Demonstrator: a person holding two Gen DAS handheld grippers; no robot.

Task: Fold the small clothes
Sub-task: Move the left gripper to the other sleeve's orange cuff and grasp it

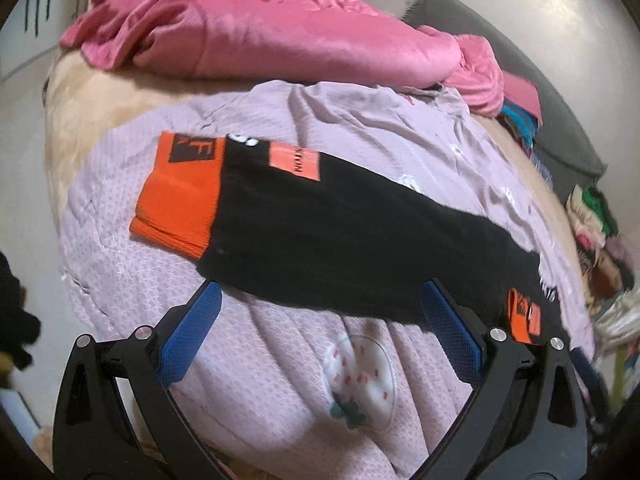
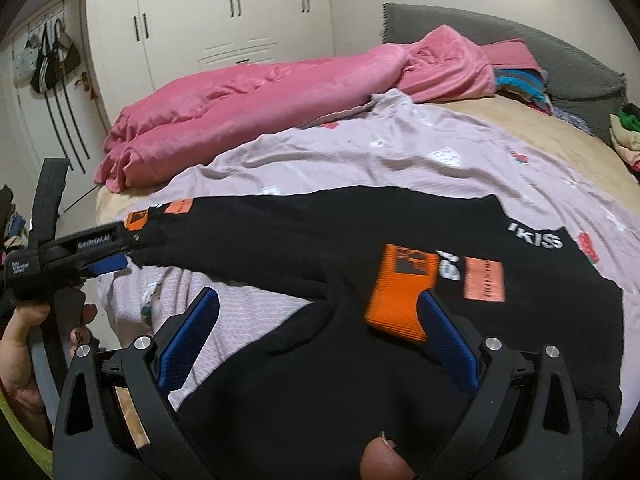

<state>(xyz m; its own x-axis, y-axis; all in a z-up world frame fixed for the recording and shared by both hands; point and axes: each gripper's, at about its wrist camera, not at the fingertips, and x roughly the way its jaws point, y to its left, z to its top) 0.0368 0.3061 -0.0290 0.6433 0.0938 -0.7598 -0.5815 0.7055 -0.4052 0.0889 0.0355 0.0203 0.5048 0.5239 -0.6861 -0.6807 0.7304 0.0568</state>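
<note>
My L gripper: jaws spread wide, nothing between, hovering just above black sleeve w/ orange cuff. My R gripper: jaws also spread, over black top; second orange cuff lies folded across chest, touching R pad. Top flat on lilac sheet. Hem cut off by frame. Chest print blurred, unreadable. Pink blanket beyond, apart.
</note>
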